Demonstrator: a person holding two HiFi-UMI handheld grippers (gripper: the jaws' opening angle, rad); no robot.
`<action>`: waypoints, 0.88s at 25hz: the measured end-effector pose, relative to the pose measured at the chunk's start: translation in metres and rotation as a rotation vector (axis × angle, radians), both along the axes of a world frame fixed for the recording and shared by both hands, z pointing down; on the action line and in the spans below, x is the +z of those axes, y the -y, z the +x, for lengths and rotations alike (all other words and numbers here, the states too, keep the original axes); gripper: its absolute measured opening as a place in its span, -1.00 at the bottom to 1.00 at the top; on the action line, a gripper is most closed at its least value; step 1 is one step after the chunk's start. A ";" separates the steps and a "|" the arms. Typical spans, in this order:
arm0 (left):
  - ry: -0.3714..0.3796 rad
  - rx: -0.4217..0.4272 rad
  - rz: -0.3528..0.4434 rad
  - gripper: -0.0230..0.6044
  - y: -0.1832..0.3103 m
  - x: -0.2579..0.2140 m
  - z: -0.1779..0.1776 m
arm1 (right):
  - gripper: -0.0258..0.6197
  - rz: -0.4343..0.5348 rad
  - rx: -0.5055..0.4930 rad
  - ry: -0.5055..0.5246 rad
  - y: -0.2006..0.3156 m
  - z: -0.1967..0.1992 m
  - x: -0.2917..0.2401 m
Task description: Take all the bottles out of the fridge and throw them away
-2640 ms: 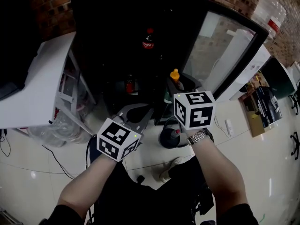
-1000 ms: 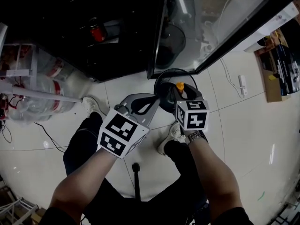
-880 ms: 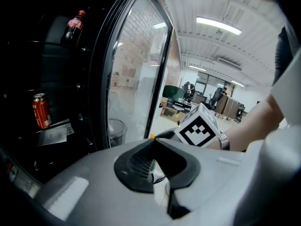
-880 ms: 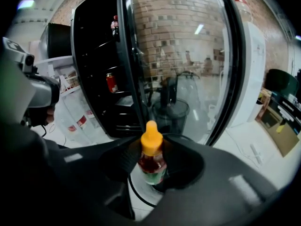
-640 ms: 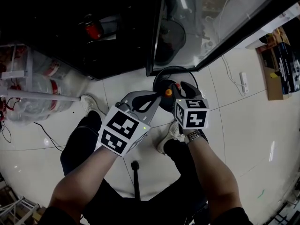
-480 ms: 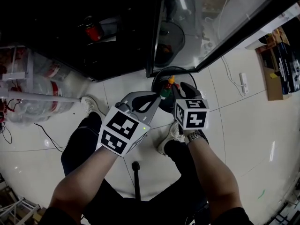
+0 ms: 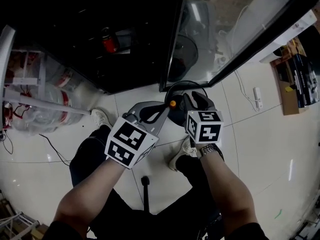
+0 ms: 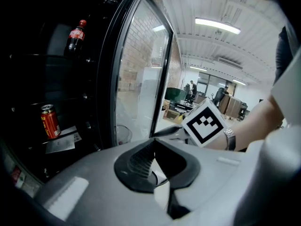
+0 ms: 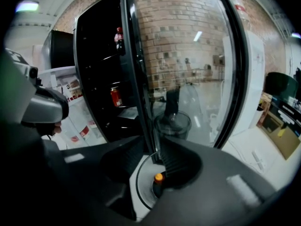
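An orange-capped bottle rests inside the black round bin on the floor. My right gripper hangs just above the bin, open. Its jaws have just been closing and nothing is between them. My left gripper is held beside it to the left, shut and empty. Inside the dark fridge a cola bottle stands on an upper shelf. A red can sits lower down.
The fridge's glass door stands open just behind the bin. A white rack with clear plastic jugs is at the left. The person's shoes stand on the white tile floor beside the bin. Boxes lie at the far right.
The orange-capped bottle left the right gripper's jaws and dropped into the bin. Both grippers have risen slightly above it.
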State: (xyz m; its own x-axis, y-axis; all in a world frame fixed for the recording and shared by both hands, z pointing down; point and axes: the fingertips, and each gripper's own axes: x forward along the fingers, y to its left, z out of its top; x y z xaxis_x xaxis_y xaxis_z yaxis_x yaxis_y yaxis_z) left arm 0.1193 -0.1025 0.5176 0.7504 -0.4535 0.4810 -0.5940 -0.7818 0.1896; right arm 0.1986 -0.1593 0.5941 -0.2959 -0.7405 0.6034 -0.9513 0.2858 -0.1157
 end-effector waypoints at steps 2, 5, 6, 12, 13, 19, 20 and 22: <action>0.003 -0.013 0.017 -0.91 0.003 -0.010 -0.007 | -0.57 0.029 -0.015 0.006 0.003 -0.008 -0.017; 0.005 -0.030 0.044 -0.91 0.007 -0.029 -0.019 | -0.57 0.071 -0.047 0.018 0.006 -0.025 -0.046; 0.005 -0.036 0.053 -0.92 0.009 -0.035 -0.023 | -0.57 0.086 -0.059 0.023 0.007 -0.032 -0.056; 0.008 -0.078 0.120 -0.91 0.029 -0.078 -0.053 | -0.57 0.208 -0.140 0.037 0.026 -0.078 -0.126; 0.009 -0.083 0.132 -0.91 0.033 -0.085 -0.058 | -0.57 0.229 -0.151 0.039 0.031 -0.085 -0.138; -0.009 -0.120 0.202 -0.91 0.065 -0.124 -0.087 | -0.48 0.339 -0.211 0.044 0.067 -0.129 -0.200; -0.011 -0.125 0.210 -0.91 0.069 -0.129 -0.092 | -0.45 0.353 -0.216 0.043 0.072 -0.134 -0.209; -0.015 -0.133 0.224 -0.91 0.077 -0.140 -0.101 | -0.43 0.378 -0.220 0.041 0.081 -0.145 -0.226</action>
